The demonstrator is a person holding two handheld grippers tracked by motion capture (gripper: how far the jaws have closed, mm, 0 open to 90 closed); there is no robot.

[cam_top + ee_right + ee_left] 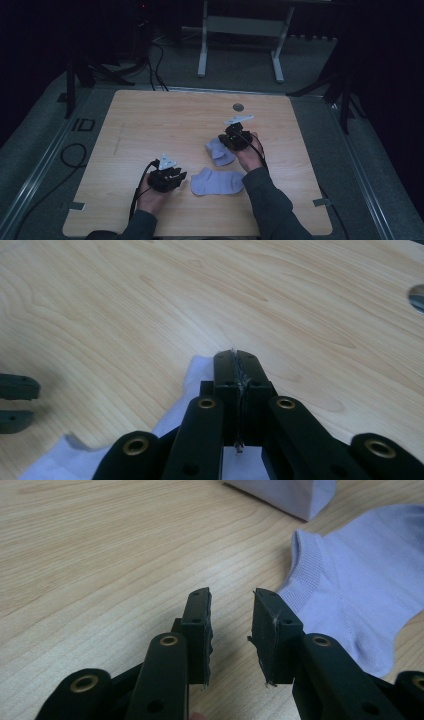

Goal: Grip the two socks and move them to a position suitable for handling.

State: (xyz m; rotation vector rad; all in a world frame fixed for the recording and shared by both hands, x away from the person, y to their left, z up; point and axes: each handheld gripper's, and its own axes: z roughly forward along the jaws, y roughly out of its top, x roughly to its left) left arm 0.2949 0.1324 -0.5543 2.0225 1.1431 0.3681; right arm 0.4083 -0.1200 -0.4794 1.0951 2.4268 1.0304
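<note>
One lilac sock (220,151) is pinched by the pressed-together right gripper (235,360), probably for pairing; the other sock (350,590) lies flat on the bench (150,125) beside the spread left gripper (231,597).

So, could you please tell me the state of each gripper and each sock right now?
Left gripper: jaws open, nothing between them, beside the near sock.
Right gripper: jaws shut, over the far sock; whether it pinches the fabric cannot be told.
Near sock: lying flat on the table, untouched.
Far sock: crumpled or folded, under the right gripper.
</note>
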